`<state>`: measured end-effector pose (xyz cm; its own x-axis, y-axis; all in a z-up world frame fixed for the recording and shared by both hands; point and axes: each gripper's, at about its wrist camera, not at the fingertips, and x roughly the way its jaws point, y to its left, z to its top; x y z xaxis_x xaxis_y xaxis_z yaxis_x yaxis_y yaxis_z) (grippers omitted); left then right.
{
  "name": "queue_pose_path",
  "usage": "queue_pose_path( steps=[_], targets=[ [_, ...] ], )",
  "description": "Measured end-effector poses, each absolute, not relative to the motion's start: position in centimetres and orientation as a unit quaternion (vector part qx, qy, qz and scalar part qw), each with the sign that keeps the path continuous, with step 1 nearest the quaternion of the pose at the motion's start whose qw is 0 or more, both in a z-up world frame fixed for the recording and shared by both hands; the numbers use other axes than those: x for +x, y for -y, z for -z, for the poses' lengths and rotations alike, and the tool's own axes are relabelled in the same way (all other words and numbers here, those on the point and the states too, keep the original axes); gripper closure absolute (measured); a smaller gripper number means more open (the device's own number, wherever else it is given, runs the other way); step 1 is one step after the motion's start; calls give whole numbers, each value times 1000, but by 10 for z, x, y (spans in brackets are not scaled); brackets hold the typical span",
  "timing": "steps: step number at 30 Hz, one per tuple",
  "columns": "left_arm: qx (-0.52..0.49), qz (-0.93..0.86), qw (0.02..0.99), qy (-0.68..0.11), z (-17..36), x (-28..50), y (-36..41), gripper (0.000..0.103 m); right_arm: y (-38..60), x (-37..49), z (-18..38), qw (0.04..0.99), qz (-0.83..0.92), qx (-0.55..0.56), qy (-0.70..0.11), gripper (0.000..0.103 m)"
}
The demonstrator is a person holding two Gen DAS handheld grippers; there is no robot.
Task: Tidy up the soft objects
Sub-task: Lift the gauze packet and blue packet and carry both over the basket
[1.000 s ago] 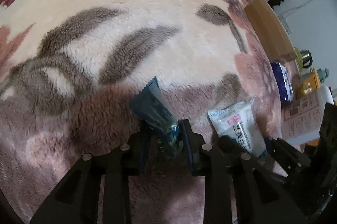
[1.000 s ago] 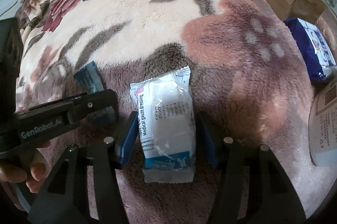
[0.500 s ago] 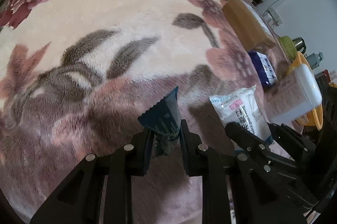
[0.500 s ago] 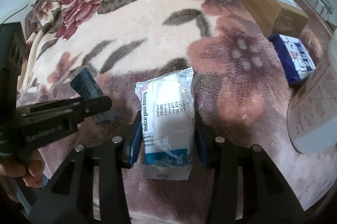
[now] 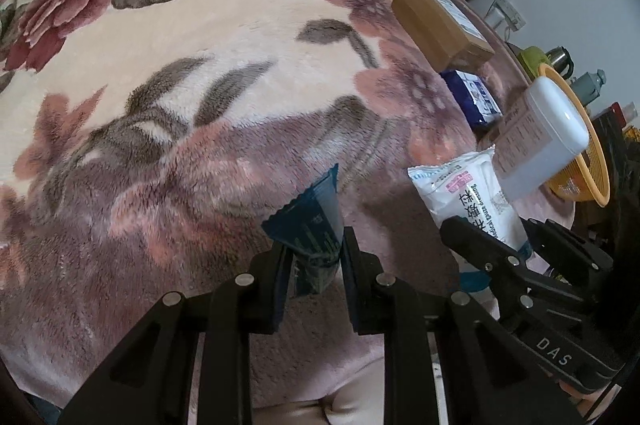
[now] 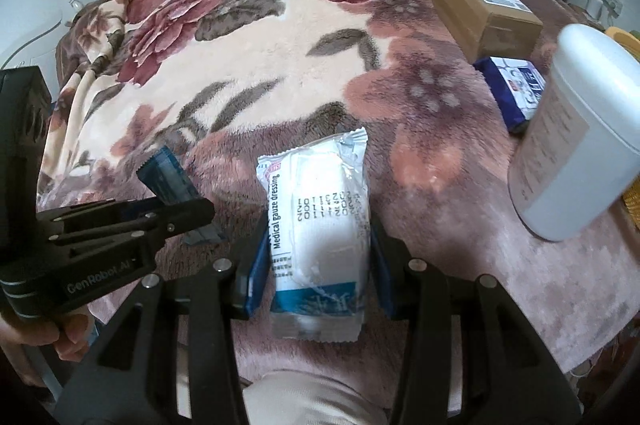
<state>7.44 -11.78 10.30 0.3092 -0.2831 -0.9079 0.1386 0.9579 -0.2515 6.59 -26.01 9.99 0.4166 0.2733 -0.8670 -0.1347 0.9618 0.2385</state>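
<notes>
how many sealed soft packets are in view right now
3: a dark blue sachet clamped in the left gripper, a white gauze dressing pack in the right gripper, and a blue-and-white packet beside the cardboard box. Others may be hidden.

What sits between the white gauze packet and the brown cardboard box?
In the right wrist view, only bare floral blanket lies between the gauze packet and the cardboard box; a blue pack lies just off to the side.

Blanket fuzzy plush cloth, gauze pack glossy clear plastic film, blue sachet shiny foil, box matt cardboard.
</notes>
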Motion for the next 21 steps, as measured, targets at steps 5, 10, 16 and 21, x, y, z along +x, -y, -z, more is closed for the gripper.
queue_pose_path(
  steps=[5,10,16,21],
  targets=[
    [-52,134,809,-570,-109,68,126,80,264,57,-107,842,-120,63,-523,58],
    [-45,138,812,-566,-116,65,136,80,269,51,-115,846,-119,63,-516,58],
    [-36,143,814,-561,-125,64,148,80,277,47,-125,851,-117,64,-508,58],
    [-30,145,816,-559,-131,64,157,80,283,44,-132,855,-115,68,-500,58]
  ],
)
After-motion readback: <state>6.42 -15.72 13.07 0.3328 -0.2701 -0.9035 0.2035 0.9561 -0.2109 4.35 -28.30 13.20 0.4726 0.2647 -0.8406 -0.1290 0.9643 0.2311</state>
